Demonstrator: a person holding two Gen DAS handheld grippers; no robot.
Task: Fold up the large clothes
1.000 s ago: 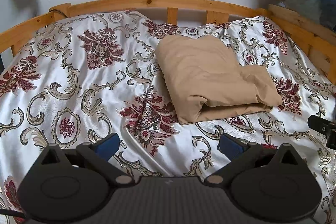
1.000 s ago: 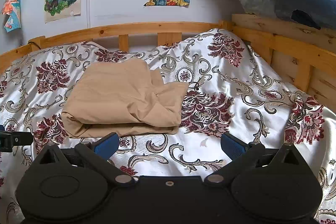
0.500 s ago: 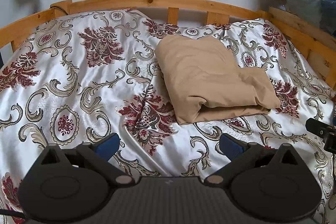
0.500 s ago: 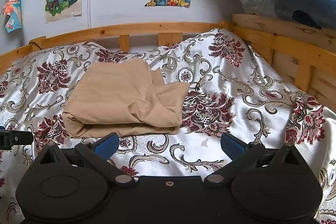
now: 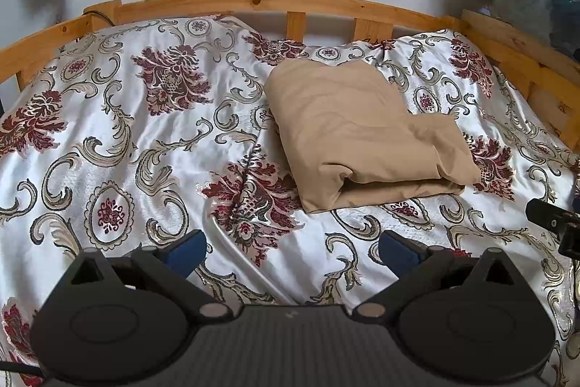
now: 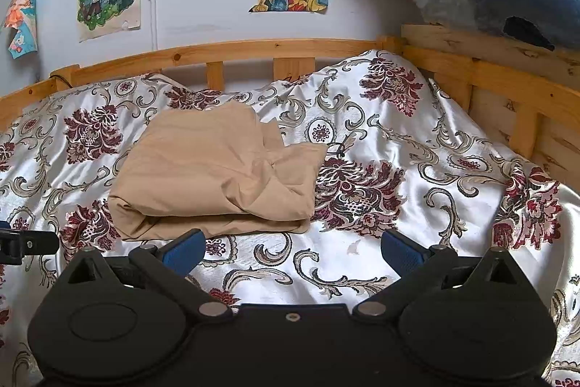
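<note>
Jaws spread, folded tan garment (image 5: pixel 359 136) lies ahead.

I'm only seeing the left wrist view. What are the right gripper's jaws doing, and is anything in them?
Observer: The right gripper has its jaws wide open and empty, just short of the folded tan garment.
Operator: How's the garment's right edge?
Observer: Untidy. A loose flap pokes out behind the crumpled top layer.
Operator: And beyond that side?
Observer: The bedspread humps up against the wooden side rail at the corner.
</note>
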